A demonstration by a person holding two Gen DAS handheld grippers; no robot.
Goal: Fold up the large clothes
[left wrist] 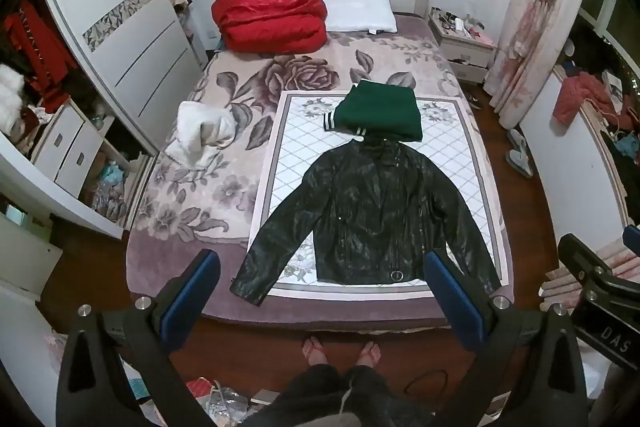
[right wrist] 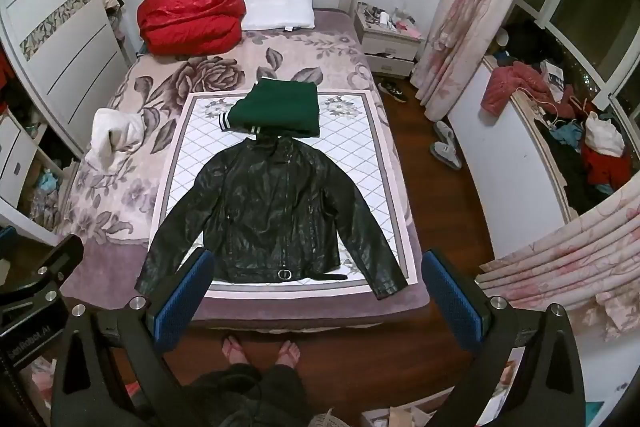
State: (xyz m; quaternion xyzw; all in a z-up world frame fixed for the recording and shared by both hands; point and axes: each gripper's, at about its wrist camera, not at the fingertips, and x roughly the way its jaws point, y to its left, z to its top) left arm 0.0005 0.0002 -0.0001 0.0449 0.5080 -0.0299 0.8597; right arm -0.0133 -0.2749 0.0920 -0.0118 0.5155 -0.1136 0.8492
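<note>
Both grippers hang above the foot of the bed, left gripper (left wrist: 320, 275) and right gripper (right wrist: 316, 275) with fingers spread wide, holding nothing. Beyond them the black leather jacket (left wrist: 372, 211) lies flat on the quilted mat (left wrist: 460, 147) (sleeves splayed), a folded green garment (left wrist: 378, 113) touching its collar.

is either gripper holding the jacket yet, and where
Nothing is held. The left gripper and right gripper both hover open at the foot of the bed, jaws empty; the jacket lies flat, untouched.

Red quilt (left wrist: 270, 15) beside white pillow (left wrist: 360, 13) at headboard, cluttered nightstand (left wrist: 464, 43), floral curtain (left wrist: 532, 15), slippers (right wrist: 444, 145) on floor
</note>
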